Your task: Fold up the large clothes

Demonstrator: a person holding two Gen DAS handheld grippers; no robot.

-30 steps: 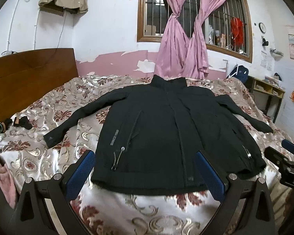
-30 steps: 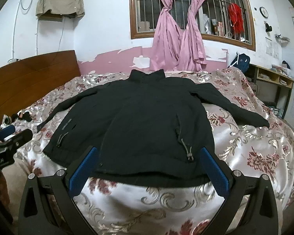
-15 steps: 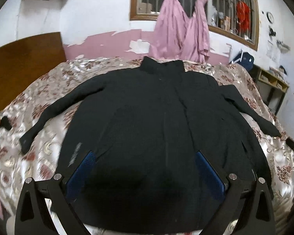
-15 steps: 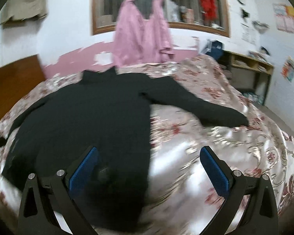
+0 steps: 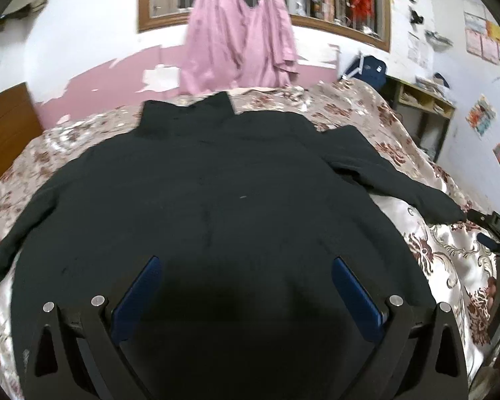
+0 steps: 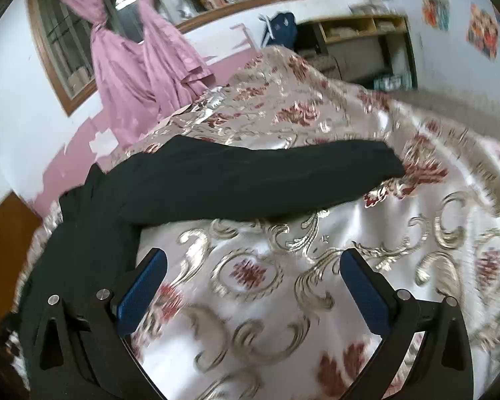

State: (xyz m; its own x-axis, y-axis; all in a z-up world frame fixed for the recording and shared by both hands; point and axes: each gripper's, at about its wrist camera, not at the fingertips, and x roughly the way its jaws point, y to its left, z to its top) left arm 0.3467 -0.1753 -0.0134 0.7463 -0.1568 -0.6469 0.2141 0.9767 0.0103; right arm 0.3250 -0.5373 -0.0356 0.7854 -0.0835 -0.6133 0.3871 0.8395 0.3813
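Observation:
A large black jacket point(image 5: 216, 200) lies spread flat on the bed, collar toward the window and both sleeves stretched outward. My left gripper point(image 5: 246, 286) hovers open over the jacket's lower middle, its blue pads wide apart with nothing between them. In the right wrist view the jacket's right sleeve point(image 6: 256, 180) runs across the bedspread, its cuff at the right. My right gripper point(image 6: 253, 286) is open above bare bedspread just in front of that sleeve, holding nothing. The right gripper's body shows at the far right edge of the left wrist view, beside the sleeve cuff point(image 5: 446, 206).
The bed wears a shiny floral bedspread point(image 6: 416, 233). Pink curtains point(image 5: 236, 40) hang at a barred window behind the bed. A wooden headboard point(image 5: 6, 116) is at the left, and a shelf unit point(image 6: 360, 46) stands by the right wall.
Both grippers have moved forward over the bed. The left now sits above the jacket's body. The right has swung rightward toward the right sleeve. Both stayed open.

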